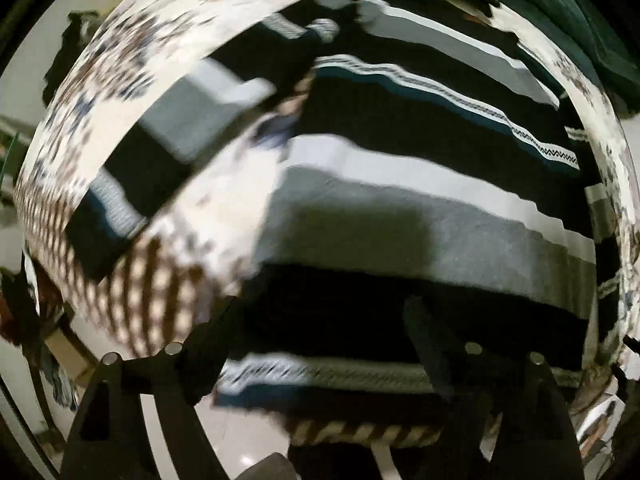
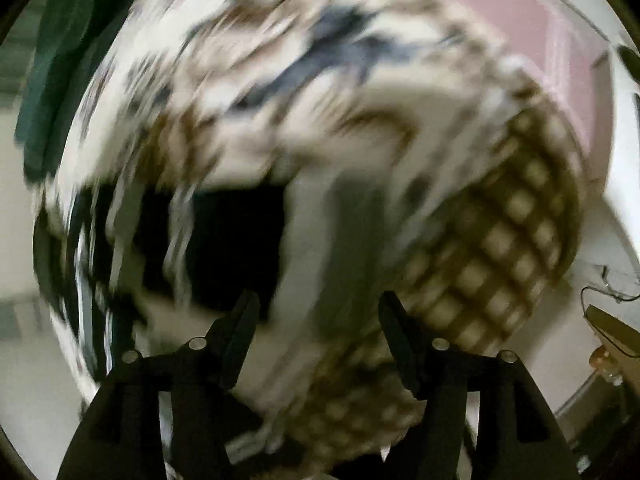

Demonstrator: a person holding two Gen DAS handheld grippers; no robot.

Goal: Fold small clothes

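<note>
Both grippers spread open over striped garment on patterned cover, heavy motion blur.

Left gripper [image 1: 320,328]: jaws wide apart, nothing clamped, hovering low over striped garment [image 1: 420,216] with black, grey and white bands plus a zigzag trim line. Garment laid flat across most of left wrist view, one sleeve [image 1: 160,132] angled out to upper left, all resting on cream patterned cover [image 1: 132,48] with brown check border. Dark green cloth [image 1: 580,12] at upper right edge, apart from garment. Right gripper [image 2: 318,320]: jaws likewise wide apart, holding nothing, fingertips [image 2: 244,320] just above blurred fabric. Garment's black-and-white part left of centre, checked border [image 2: 500,248] to right. Contact with cloth unclear from blur.
</note>
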